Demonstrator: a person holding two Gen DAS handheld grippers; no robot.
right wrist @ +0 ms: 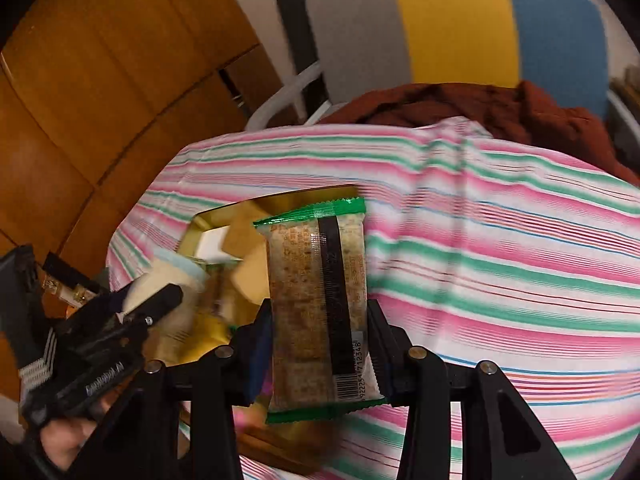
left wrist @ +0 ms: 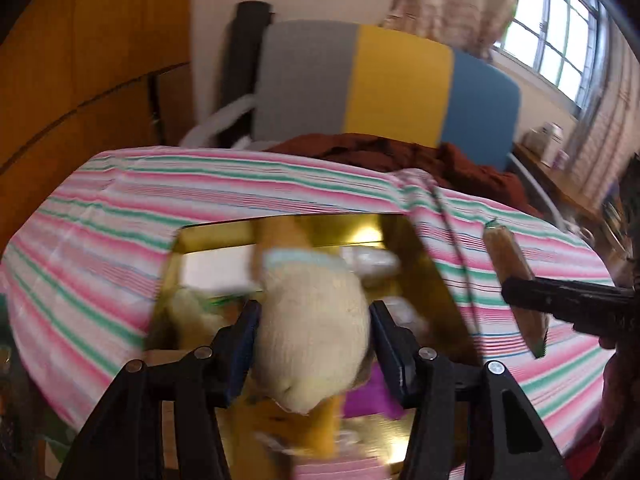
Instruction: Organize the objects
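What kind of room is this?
Probably a lived-in home room, perhaps a bedroom or dorm. Cues: a curtained window, wooden cabinet panels, and a striped cloth over the work surface with a chair behind it.

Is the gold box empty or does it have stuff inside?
Not empty. The shiny gold box already holds several blurred packets, and it sits open, with no lid on.

Cloth (right wrist: 500, 240): pink, green and white stripes. Tray (left wrist: 432, 264): gold. Sock (left wrist: 312, 332): cream. Snack packet (right wrist: 320, 308): green-edged. Chair back (left wrist: 384, 84): grey, yellow, blue.
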